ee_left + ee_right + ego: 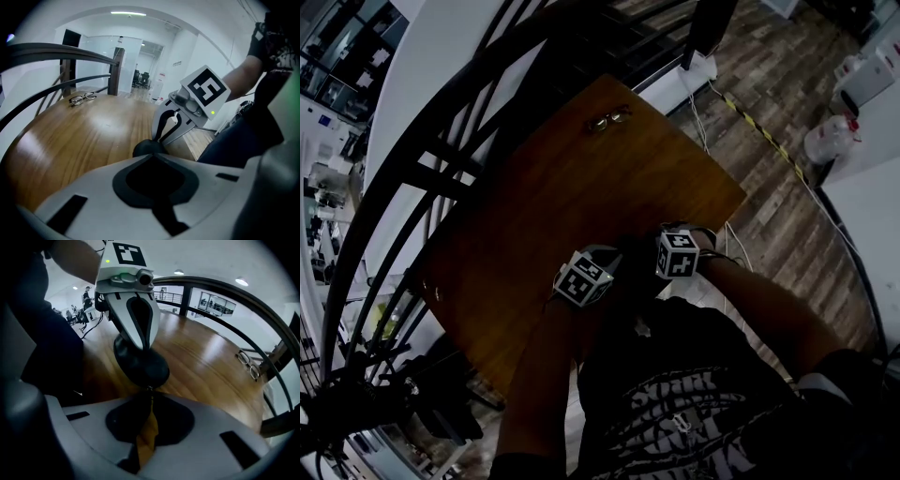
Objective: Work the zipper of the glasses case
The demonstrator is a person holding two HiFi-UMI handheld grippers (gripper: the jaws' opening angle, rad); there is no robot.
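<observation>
Both grippers are crowded together at the near edge of the wooden worktop [534,216], right in front of the person, and the dark glasses case [140,369] sits between them. The left gripper [151,158] is clamped on the case's rounded end, its jaws pressed together with the dark shell bulging just past the tips. That looks like an anchoring hold, there so the case can't slide or twist when the zipper is tugged.

The right gripper [149,397] comes in steeply from the other side, its jaws all but closed. Its own view shows a small metallic bit, most likely the zipper pull [149,389], pinched right at the tips where they meet the case. That's the working hand, with a narrow fingertip pinch suited to such a tiny tab.

The case is raised off the wood, which probably gives the pull room to travel round the curved edge. How far the zipper has run can't be told, because the seam is too dark. A pair of glasses [607,119] lies well apart at the far edge.
</observation>
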